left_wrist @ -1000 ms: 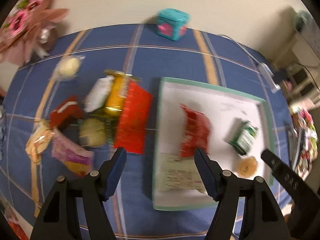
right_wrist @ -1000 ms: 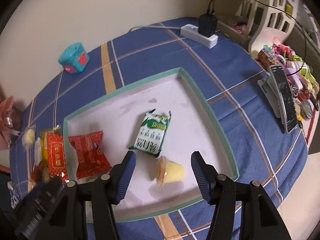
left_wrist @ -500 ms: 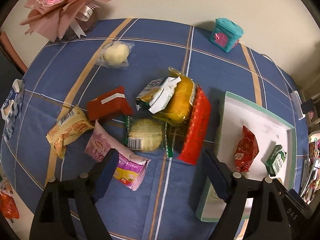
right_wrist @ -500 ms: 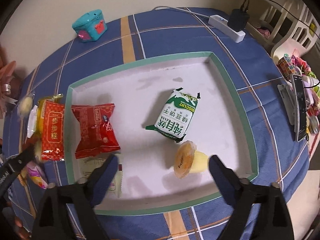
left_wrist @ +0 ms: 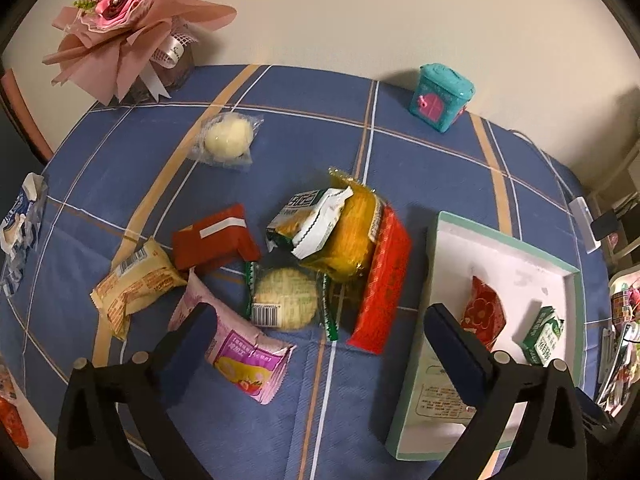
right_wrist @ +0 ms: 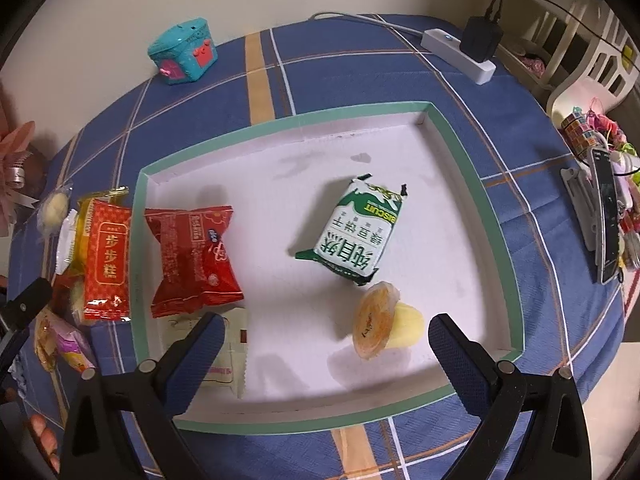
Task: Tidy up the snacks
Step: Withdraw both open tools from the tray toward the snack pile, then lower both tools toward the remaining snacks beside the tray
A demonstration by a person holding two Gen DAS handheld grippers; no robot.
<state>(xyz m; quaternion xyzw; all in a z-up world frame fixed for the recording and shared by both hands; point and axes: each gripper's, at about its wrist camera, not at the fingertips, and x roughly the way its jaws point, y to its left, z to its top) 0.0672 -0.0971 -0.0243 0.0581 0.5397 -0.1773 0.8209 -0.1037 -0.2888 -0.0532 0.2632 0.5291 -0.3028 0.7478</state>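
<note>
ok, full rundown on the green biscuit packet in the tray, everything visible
The green biscuit packet is a glossy green-and-white pillow pouch with crimped ends, printed with Chinese characters and the word BISCUIT. It looks sealed and puffy. It lies flat and skewed near the middle of the white, teal-rimmed tray, print upside down in the right wrist view. Its lower corner sits right by the jelly cup; contact is unclear. No claw touches it. The left wrist view shows it by the tray's far wall.

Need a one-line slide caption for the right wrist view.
Open right gripper above tray holding red packet, green biscuit pack, jelly cup and pale packet.
</note>
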